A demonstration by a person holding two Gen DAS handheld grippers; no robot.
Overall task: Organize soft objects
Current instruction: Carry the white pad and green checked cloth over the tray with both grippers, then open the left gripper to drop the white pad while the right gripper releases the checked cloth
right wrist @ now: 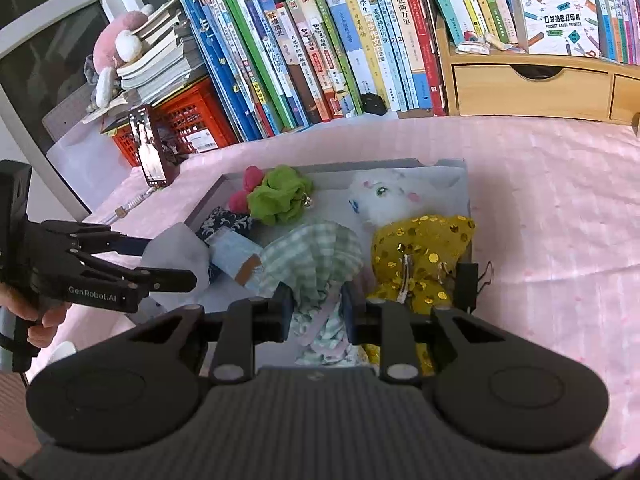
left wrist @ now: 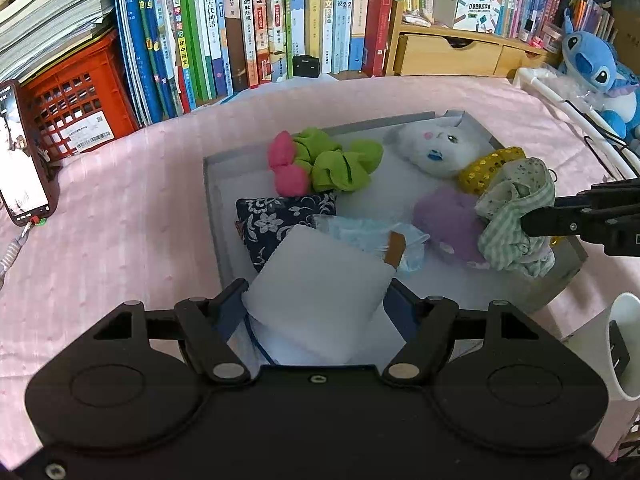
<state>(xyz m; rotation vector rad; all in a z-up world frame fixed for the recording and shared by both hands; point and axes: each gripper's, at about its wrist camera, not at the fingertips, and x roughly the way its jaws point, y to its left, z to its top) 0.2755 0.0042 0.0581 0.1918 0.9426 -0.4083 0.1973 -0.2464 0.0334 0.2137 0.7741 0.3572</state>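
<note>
A grey tray (left wrist: 212, 184) on the pink cloth holds soft things: a pink and green scrunchie (left wrist: 320, 162), a white plush cat (left wrist: 434, 146), a navy floral pouch (left wrist: 276, 220), a light blue packet (left wrist: 368, 234) and a purple plush (left wrist: 448, 220). My left gripper (left wrist: 316, 300) is shut on a white sponge block (left wrist: 320, 292) over the tray's near edge. My right gripper (right wrist: 314, 304) is shut on a green checked cloth (right wrist: 316, 256), also in the left wrist view (left wrist: 512, 216), above the tray's right side. A gold sequin cloth (right wrist: 420, 248) lies beside it.
Books (left wrist: 248, 20) line the back. A red crate (left wrist: 76, 100) and a phone (left wrist: 20, 152) stand at the left. A wooden drawer unit (left wrist: 448, 54) and a blue Stitch plush (left wrist: 596, 64) are at the back right. A white cup (left wrist: 628, 344) sits at the right edge.
</note>
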